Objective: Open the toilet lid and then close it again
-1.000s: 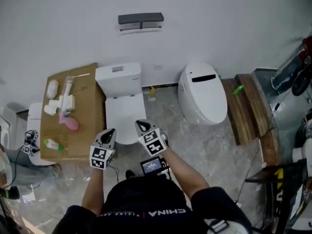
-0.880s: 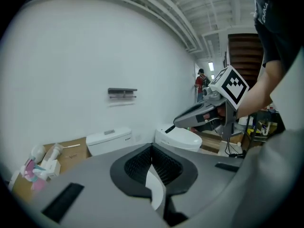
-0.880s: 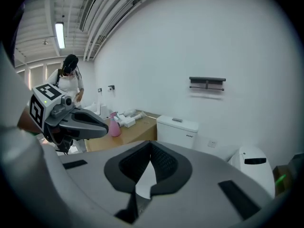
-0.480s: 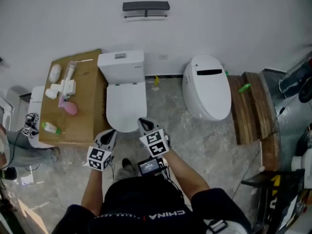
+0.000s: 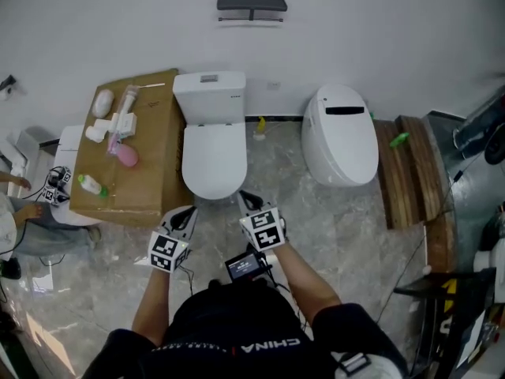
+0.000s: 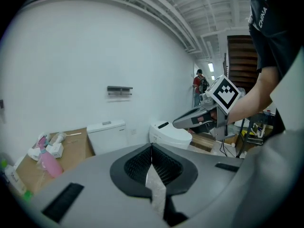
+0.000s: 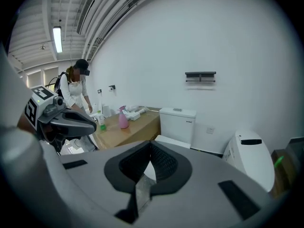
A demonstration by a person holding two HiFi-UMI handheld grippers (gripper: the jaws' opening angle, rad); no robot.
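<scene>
My left gripper (image 6: pixel 152 148) is fully closed: its two pads meet along one seam, with nothing caught between them. My right gripper (image 7: pixel 150 147) is the same, pads pressed together and empty. Both point forward and somewhat down, side by side, and each shows off to the side in the other's view.

Just past the tips stands the toilet (image 5: pixel 211 172), its lid (image 5: pixel 211 150) down flat on the bowl. My tips are near its front rim, one towards either side. Grey floor (image 5: pixel 339 227) shows between them and the rim, and neither touches it. The tank (image 5: pixel 209 97) stands behind the lid, against the white wall.

Just beside the toilet on its left is a cardboard box (image 5: pixel 150 172) with a pink bottle (image 5: pixel 126 156) and some small white things on top. To the right, apart from it, stands a second toilet (image 5: pixel 341 136), rounder, its lid also down. A small yellow thing (image 5: pixel 260 125) sits at the wall between the two. Beyond the second toilet lie wooden planks (image 5: pixel 406 172). High on the wall hangs a dark rack (image 5: pixel 251 6). In the right gripper view a person (image 7: pixel 76 91) stands by the far end of the box.
</scene>
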